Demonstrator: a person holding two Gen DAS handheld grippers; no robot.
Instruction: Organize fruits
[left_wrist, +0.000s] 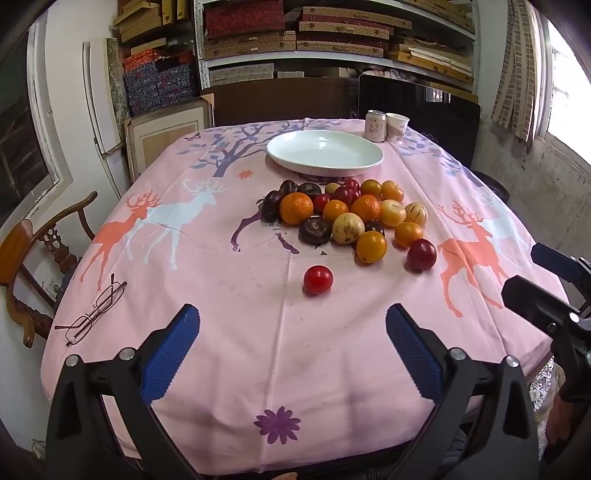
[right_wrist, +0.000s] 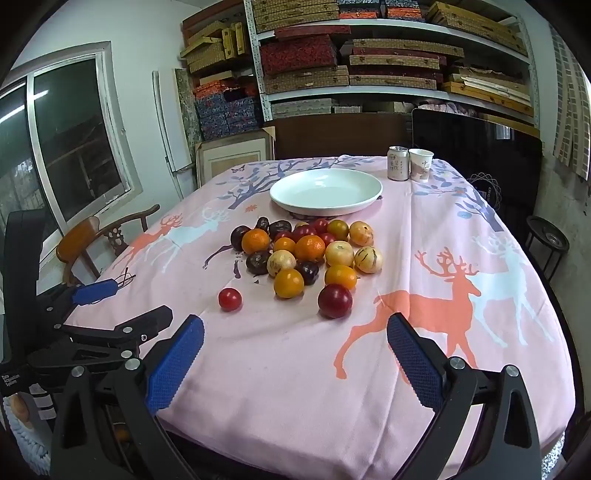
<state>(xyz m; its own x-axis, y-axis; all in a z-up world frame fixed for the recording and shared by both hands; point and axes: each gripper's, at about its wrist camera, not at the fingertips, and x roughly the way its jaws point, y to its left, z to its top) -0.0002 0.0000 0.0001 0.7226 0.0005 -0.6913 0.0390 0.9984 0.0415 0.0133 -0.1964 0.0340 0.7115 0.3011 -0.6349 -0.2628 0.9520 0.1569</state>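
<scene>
A heap of fruit (left_wrist: 347, 214) (right_wrist: 306, 251) lies mid-table on a pink deer-print cloth: oranges, yellow and red plums, striped pale melons and dark purple fruits. One small red fruit (left_wrist: 318, 279) (right_wrist: 229, 299) sits apart, nearest me. A dark red plum (left_wrist: 421, 255) (right_wrist: 335, 301) rests at the heap's near right. Behind the heap stands a white plate (left_wrist: 325, 152) (right_wrist: 325, 192) with nothing in it. My left gripper (left_wrist: 291, 325) is open above the near cloth, short of the fruit. My right gripper (right_wrist: 295, 336) is open too, nothing between its blue pads.
A drink can (left_wrist: 375, 126) (right_wrist: 398, 163) and a paper cup (left_wrist: 397, 127) (right_wrist: 420, 165) stand behind the plate at the right. Eyeglasses (left_wrist: 94, 310) lie near the table's left edge. A wooden chair (left_wrist: 33, 251) (right_wrist: 92, 243) stands left; shelves of boxes fill the back wall.
</scene>
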